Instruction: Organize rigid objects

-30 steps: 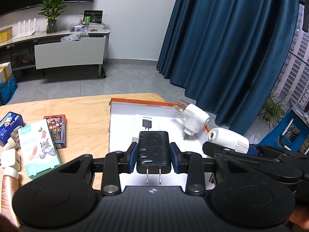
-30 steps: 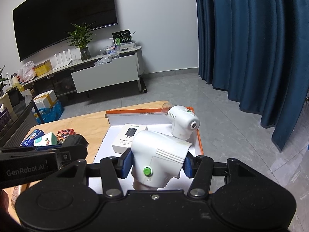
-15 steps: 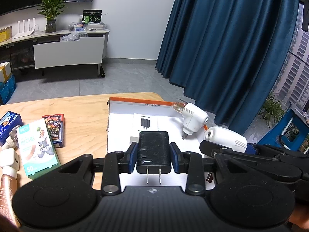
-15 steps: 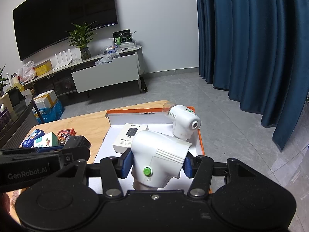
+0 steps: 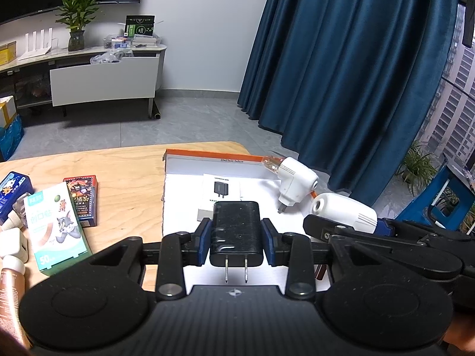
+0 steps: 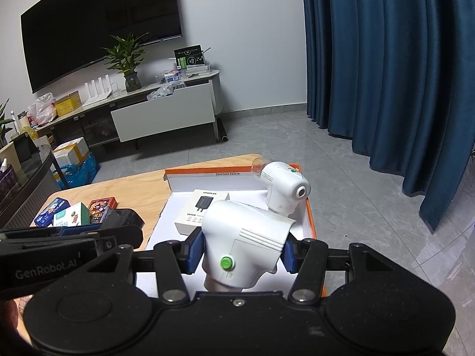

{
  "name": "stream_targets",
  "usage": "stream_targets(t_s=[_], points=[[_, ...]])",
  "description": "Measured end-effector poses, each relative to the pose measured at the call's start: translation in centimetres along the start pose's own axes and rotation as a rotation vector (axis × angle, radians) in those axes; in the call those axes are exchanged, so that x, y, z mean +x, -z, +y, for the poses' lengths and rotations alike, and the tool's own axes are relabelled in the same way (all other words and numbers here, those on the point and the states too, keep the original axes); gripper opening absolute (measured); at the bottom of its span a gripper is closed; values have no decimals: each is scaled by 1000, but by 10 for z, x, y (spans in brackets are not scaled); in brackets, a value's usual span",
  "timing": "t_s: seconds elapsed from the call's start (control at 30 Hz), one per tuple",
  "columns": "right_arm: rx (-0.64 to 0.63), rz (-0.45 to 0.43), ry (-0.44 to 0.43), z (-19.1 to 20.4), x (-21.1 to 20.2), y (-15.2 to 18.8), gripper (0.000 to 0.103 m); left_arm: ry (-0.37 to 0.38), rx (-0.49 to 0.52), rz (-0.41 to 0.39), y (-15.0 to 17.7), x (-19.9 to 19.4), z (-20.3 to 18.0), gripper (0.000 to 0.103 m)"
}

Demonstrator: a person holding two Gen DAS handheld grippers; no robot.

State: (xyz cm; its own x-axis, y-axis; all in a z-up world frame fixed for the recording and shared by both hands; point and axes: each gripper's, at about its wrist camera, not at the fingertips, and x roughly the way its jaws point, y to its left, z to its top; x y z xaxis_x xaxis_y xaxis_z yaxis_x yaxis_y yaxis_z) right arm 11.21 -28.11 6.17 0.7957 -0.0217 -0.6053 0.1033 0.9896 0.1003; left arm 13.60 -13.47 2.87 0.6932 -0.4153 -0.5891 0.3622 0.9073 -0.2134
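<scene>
You are holding the left tool (image 5: 236, 238) clamped on the black charger (image 5: 236, 231) and the right tool (image 6: 240, 255) clamped on a white plug-in device (image 6: 243, 243), both over the orange-rimmed box (image 6: 310, 216) at the bench's far right corner, risking them colliding.

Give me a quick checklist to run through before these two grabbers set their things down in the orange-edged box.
1. Left gripper clamped on the black two-prong charger: ok.
2. Right gripper clamped on the white plastic plug-in device with the green button: ok.
3. Bare white floor in the orange-edged box for both: ok, space shows at the near left.
4. White charger carton and second white plug-in device out of the way: cannot tell.
5. Grippers apart from each other: ok, side by side, not touching.
</scene>
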Motion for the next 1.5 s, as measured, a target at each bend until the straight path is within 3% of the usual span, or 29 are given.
stream_targets(t_s=[1.5], points=[[5, 5, -2, 0, 1, 2, 63, 11, 8, 16, 4, 5, -1, 36]])
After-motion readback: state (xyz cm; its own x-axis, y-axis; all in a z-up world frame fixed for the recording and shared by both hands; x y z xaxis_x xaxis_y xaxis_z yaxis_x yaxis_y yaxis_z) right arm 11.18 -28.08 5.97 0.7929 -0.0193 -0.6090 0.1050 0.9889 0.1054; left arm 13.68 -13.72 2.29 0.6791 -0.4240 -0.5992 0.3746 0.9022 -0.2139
